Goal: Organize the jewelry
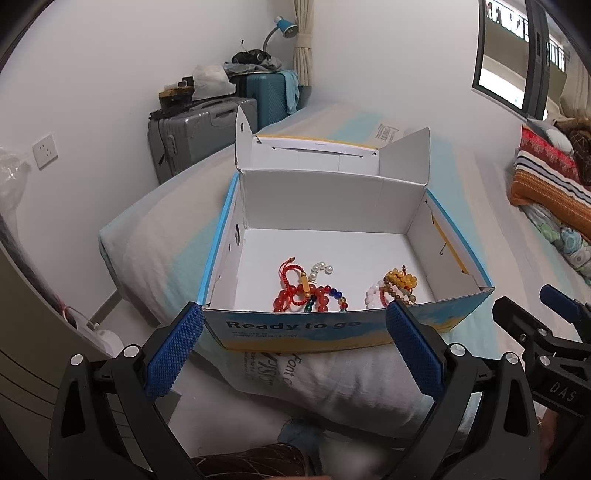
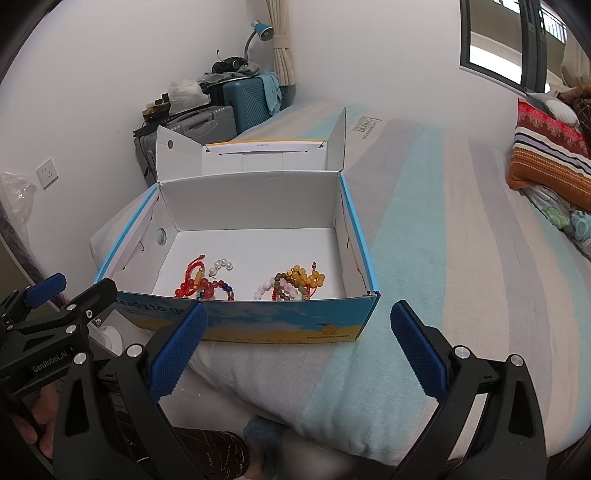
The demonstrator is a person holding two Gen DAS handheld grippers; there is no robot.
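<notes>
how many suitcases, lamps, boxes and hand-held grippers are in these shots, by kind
grey suitcase: 1
teal suitcase: 1
blue lamp: 1
open box holding beaded jewelry: 1
hand-held grippers, left and right, both open: 2
total: 6

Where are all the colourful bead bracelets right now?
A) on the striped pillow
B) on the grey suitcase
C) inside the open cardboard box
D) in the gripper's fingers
C: the red, yellow and white bead bracelets lie on the white floor of the open blue-and-yellow cardboard box, while both grippers are open and hold nothing.
</notes>
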